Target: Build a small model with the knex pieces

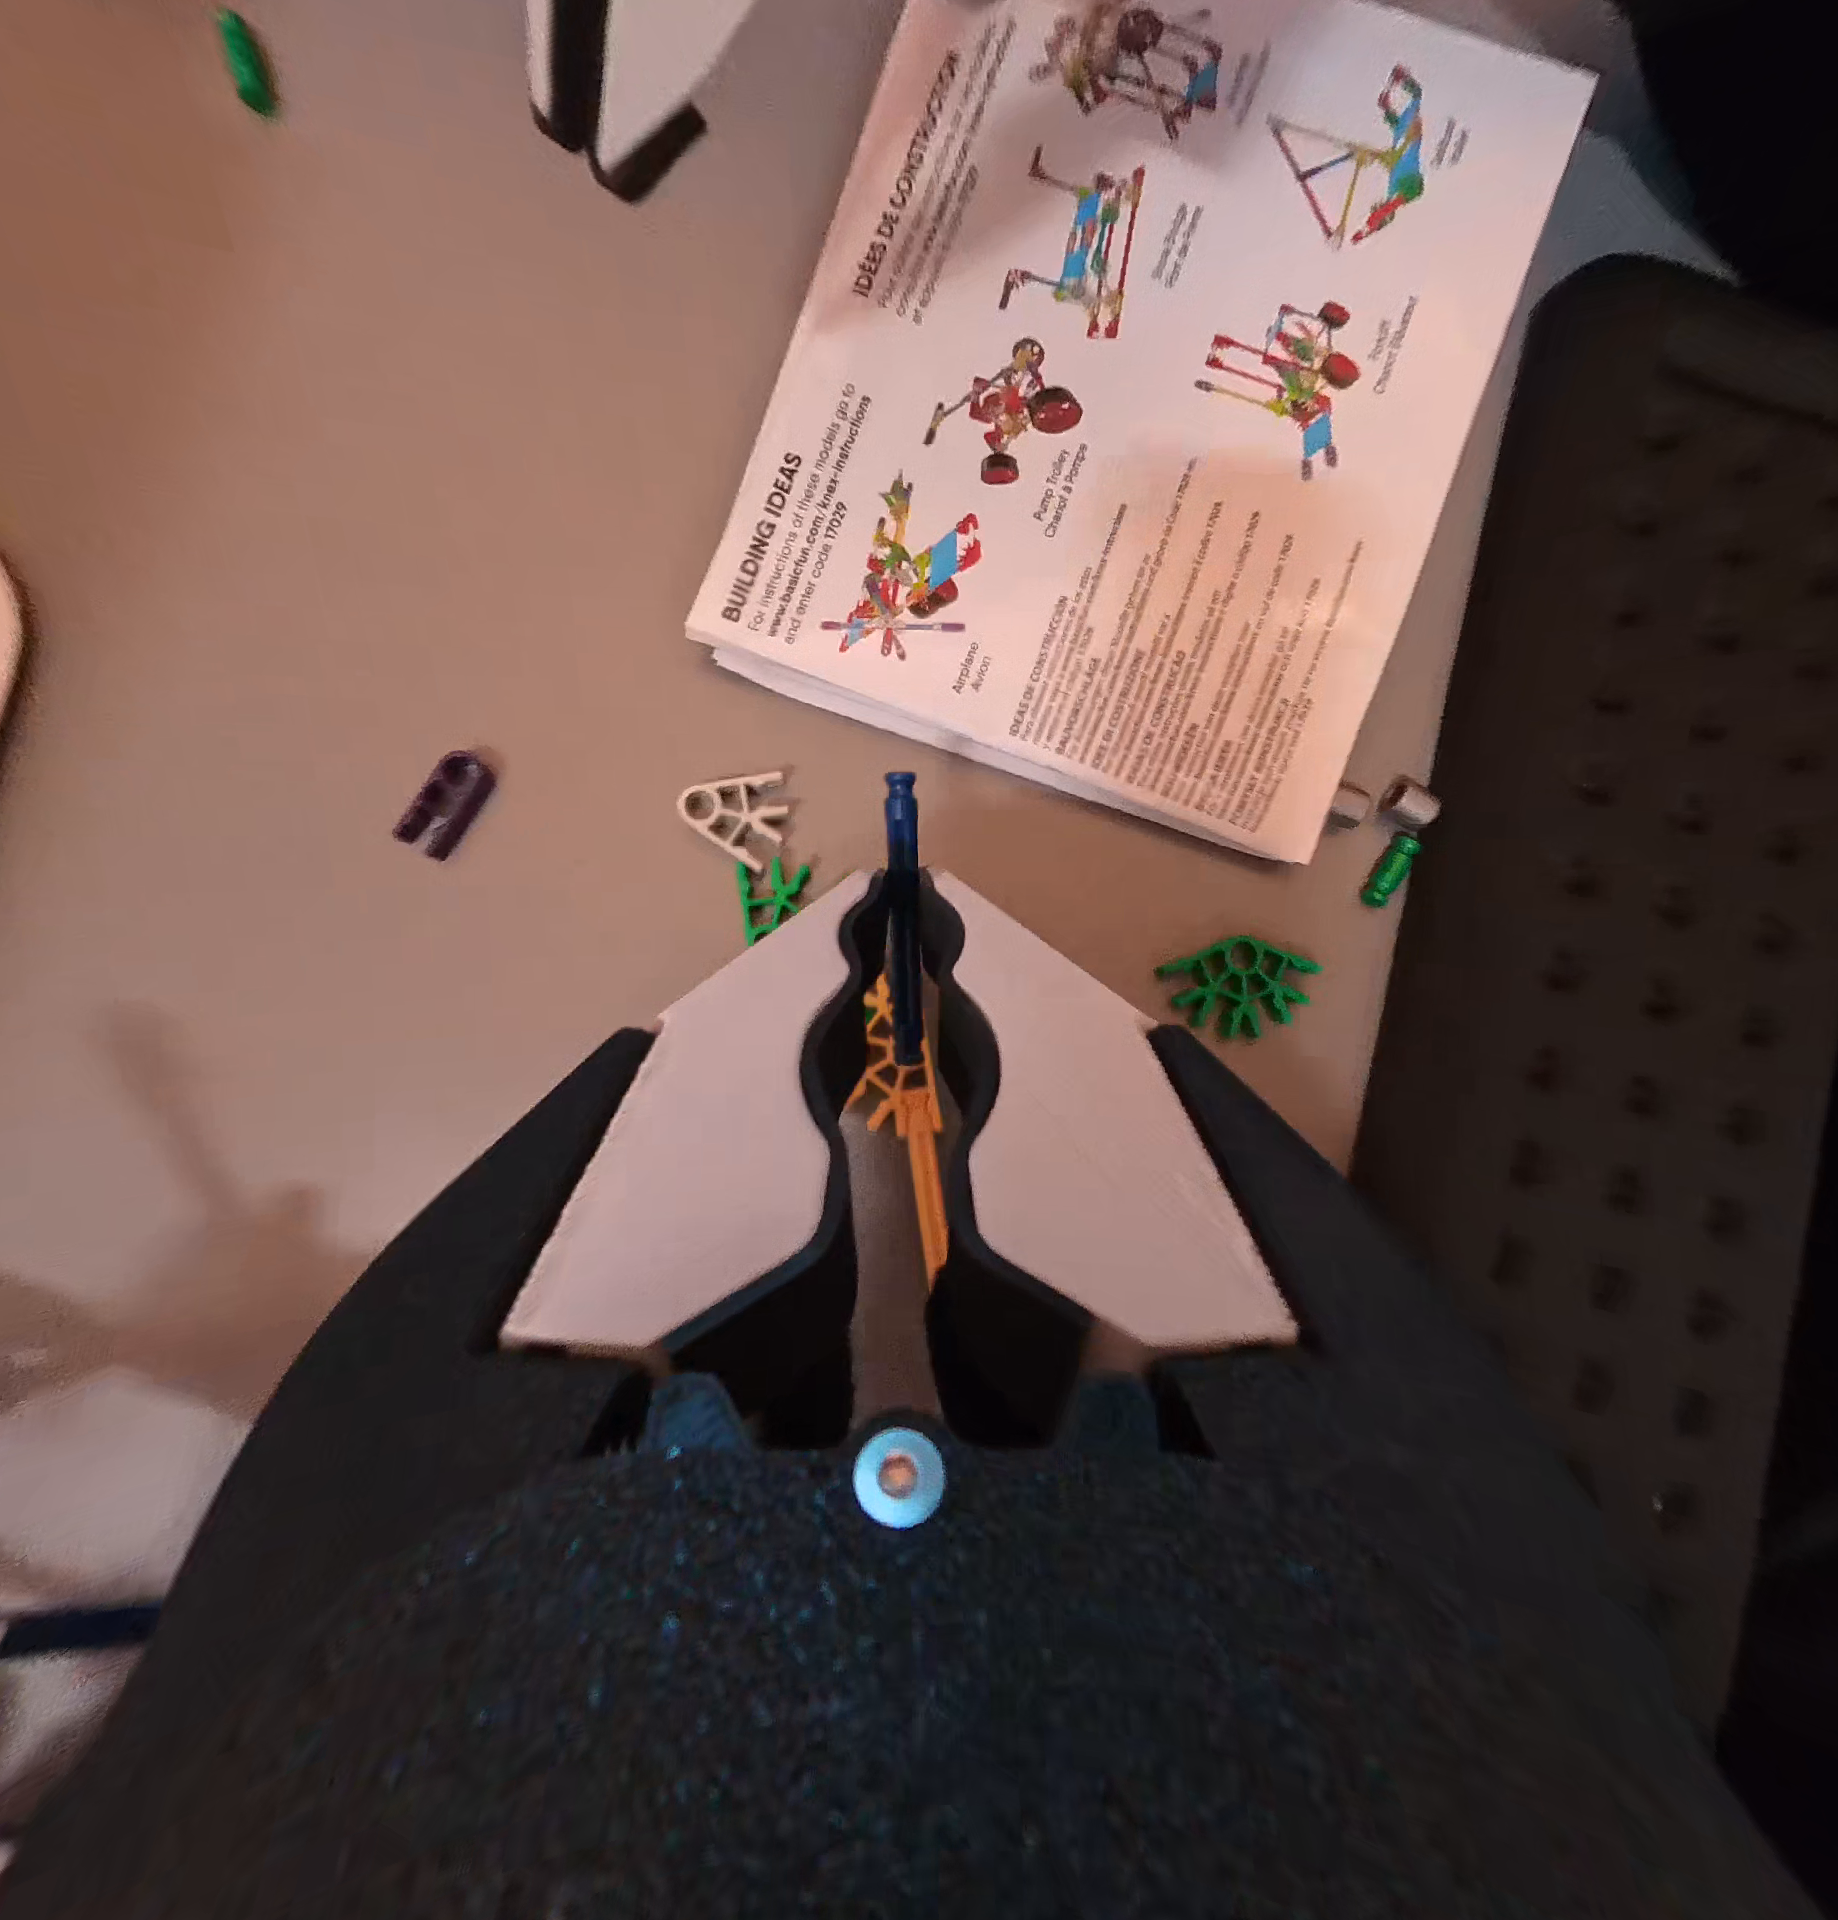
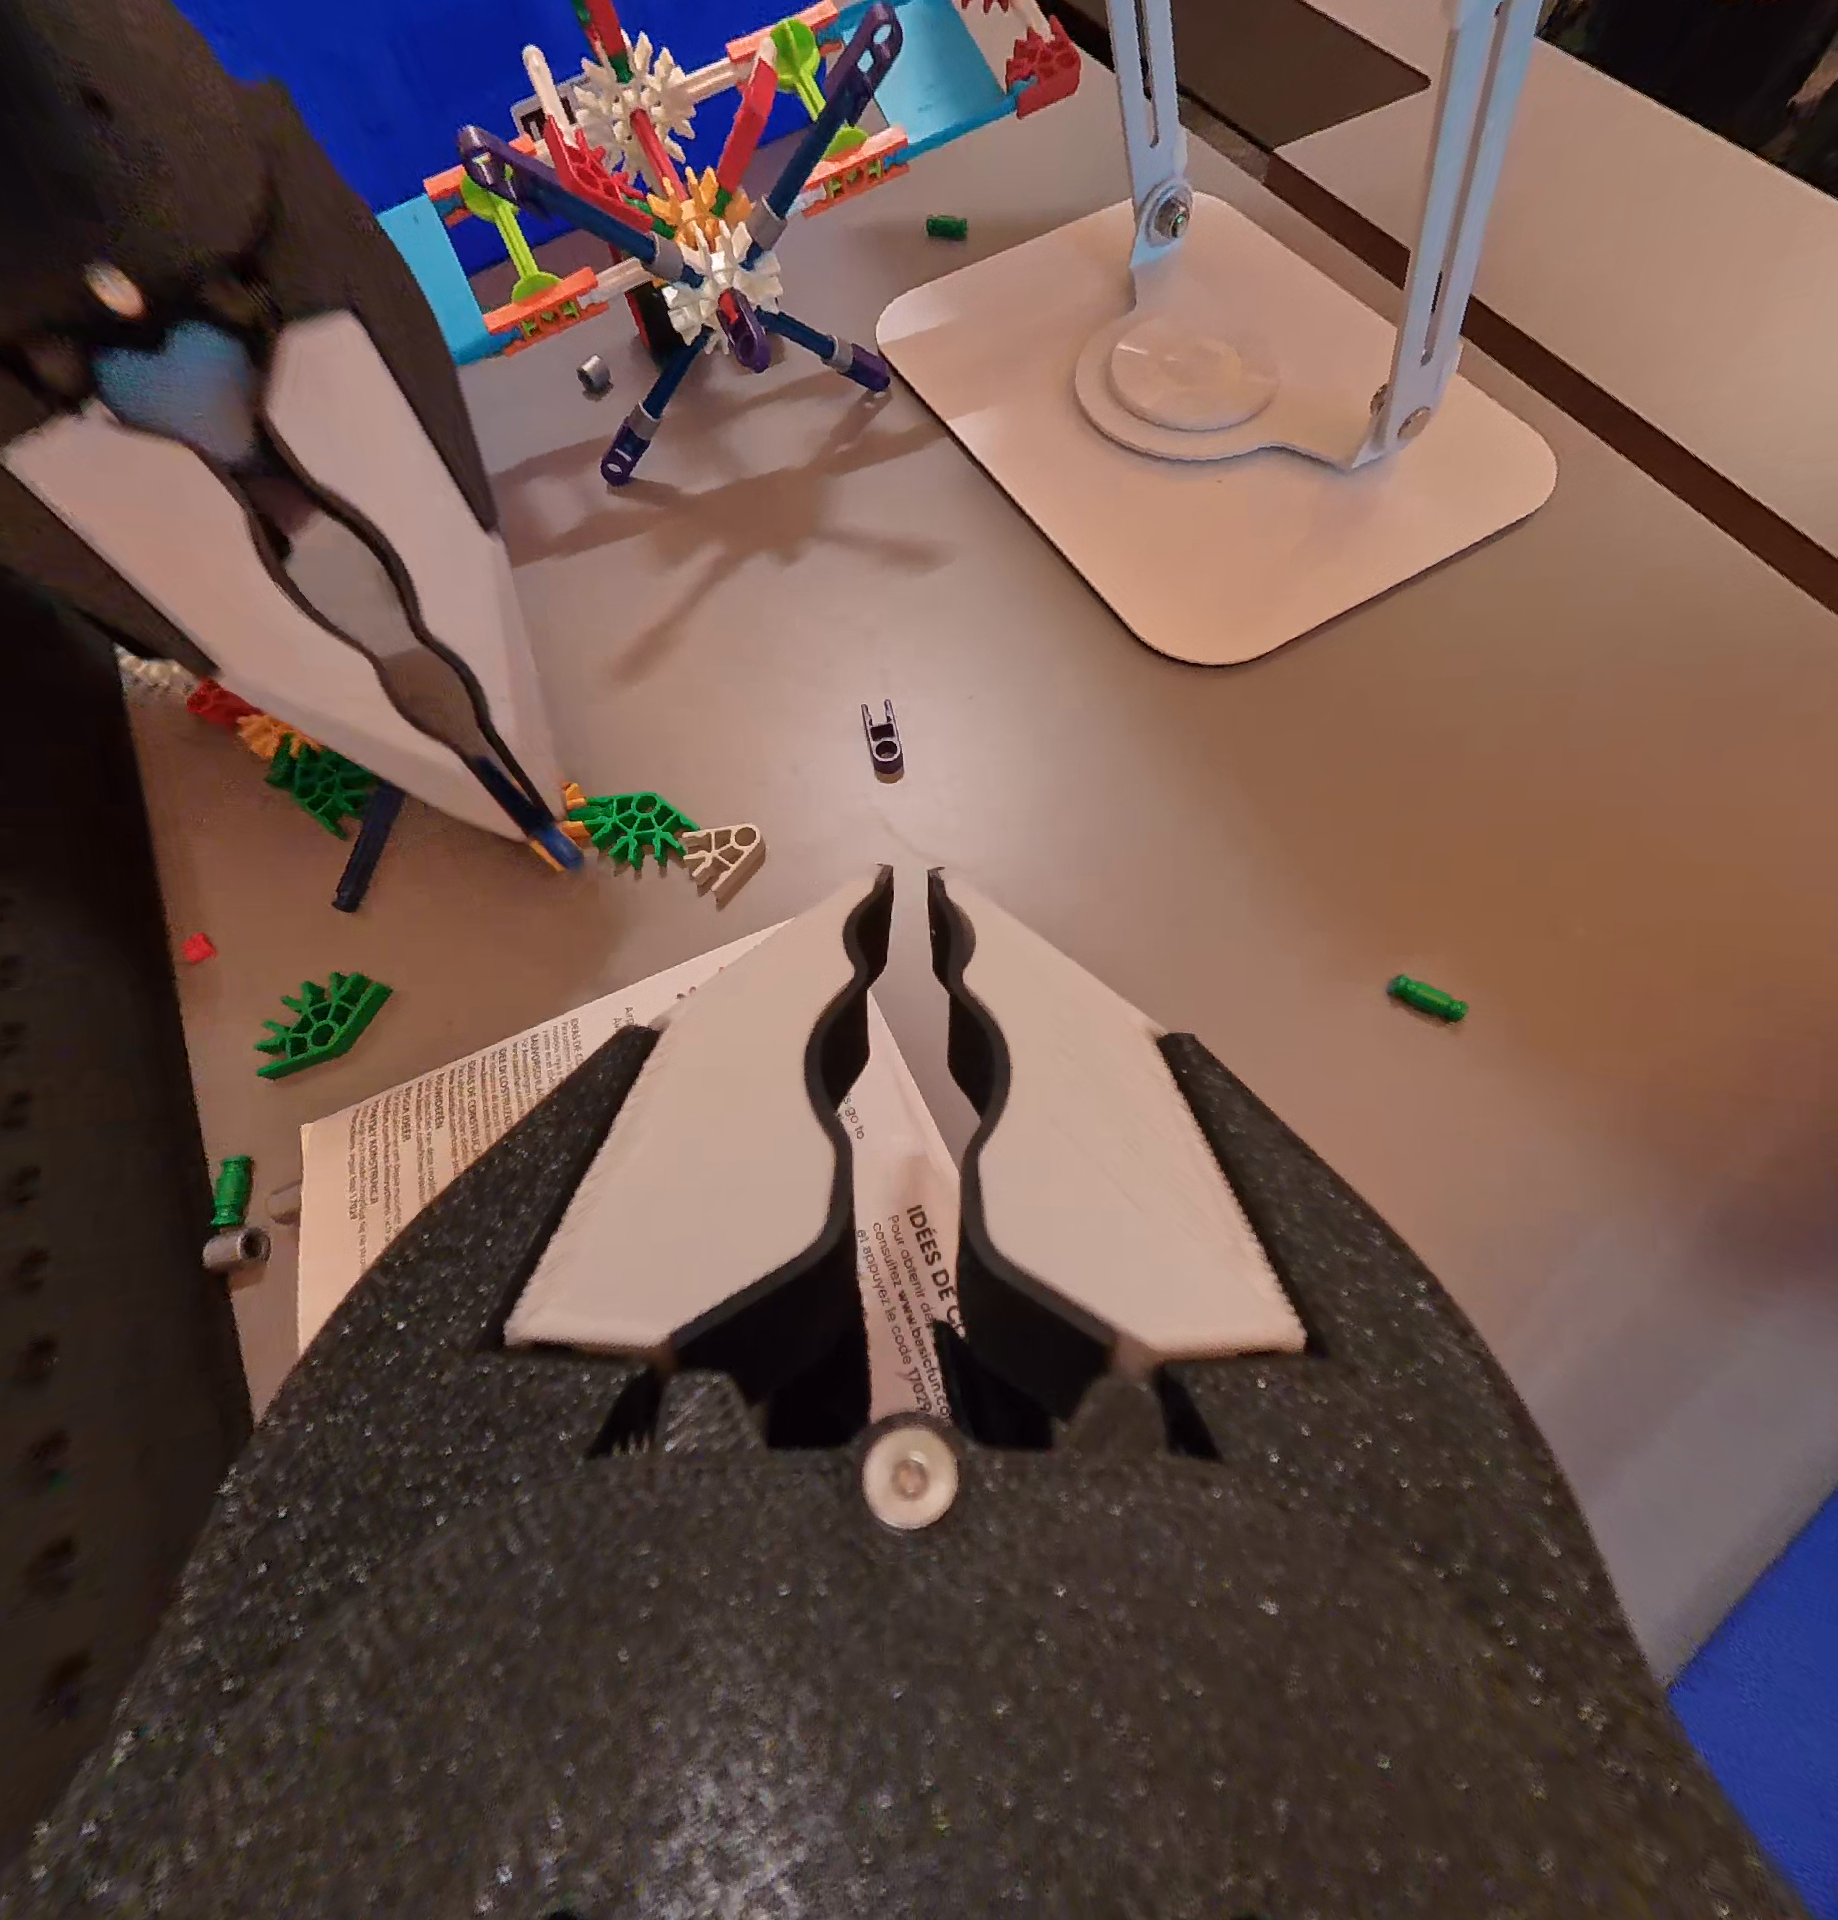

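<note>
My left gripper (image 1: 899,883) is shut on a dark blue rod (image 1: 900,821). The rod's tip sticks out past the fingertips and points down at the table. An orange connector (image 1: 894,1086) shows between the fingers behind the rod. The right wrist view shows this gripper (image 2: 536,821) low at the left, with the rod's end (image 2: 556,847) next to a green connector (image 2: 634,826) and a tan connector (image 2: 728,847). My right gripper (image 2: 907,878) is empty, its jaws a narrow gap apart, above the booklet (image 2: 416,1122).
The table holds a purple clip (image 2: 884,738), green connectors (image 1: 1242,982) (image 2: 323,1023), short green rods (image 2: 1426,1000) (image 1: 1388,868), grey spacers (image 1: 1408,800) and a loose blue rod (image 2: 369,847). A colourful built model (image 2: 686,208) and a white stand base (image 2: 1206,447) stand behind. A dark perforated edge (image 1: 1621,831) borders the table. The left gripper's tips are roughly 11 cm from the right gripper's. The left tips stand about 20 cm off the colourful built model (image 2: 686,208).
</note>
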`<state>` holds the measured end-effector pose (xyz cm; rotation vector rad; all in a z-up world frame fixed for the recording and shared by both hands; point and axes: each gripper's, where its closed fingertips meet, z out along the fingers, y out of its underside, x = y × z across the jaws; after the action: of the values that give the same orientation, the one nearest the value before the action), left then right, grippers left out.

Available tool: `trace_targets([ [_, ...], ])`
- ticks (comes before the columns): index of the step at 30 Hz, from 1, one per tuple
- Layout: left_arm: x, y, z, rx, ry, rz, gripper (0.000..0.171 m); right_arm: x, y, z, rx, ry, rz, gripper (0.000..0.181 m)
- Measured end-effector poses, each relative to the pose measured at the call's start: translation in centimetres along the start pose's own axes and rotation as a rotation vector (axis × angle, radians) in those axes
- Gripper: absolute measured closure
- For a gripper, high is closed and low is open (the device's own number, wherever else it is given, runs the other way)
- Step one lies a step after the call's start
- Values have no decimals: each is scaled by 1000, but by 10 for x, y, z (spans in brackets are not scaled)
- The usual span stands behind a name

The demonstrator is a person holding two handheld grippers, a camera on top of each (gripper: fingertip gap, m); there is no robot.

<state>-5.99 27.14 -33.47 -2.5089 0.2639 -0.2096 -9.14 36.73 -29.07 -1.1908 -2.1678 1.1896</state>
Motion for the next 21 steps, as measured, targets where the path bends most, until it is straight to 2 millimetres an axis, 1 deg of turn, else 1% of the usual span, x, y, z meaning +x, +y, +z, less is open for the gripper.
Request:
trace_targets([
  [3, 0, 2, 16, -18, 24, -11, 168, -2, 0, 0, -2, -1, -8, 174],
  [7, -4, 7, 29, -46, 31, -30, 167, -3, -2, -1, 3, -4, -12, 175],
  [10, -4, 7, 29, -42, 42, -39, 166, -4, -2, -2, 3, -4, -13, 175],
  [12, -2, 2, 22, -18, 30, -29, 165, -3, -2, -2, 5, -1, -13, 175],
  [14, 3, -3, 9, 2, 21, -20, 160, -2, -3, -3, 9, 0, -10, 175],
  [15, 4, -6, -1, 19, 9, -13, 155, -2, -3, -4, 10, 1, -9, 175],
  [17, 12, -14, -26, 69, 12, -9, 154, -1, -2, -4, 8, 2, -8, 174],
  [19, 16, -19, -59, 124, -35, 17, 153, -1, -1, -3, 4, 3, -8, 174],
  [21, 15, -15, -98, 158, -99, 23, 153, -1, 1, -2, -1, 1, -6, 174],
])
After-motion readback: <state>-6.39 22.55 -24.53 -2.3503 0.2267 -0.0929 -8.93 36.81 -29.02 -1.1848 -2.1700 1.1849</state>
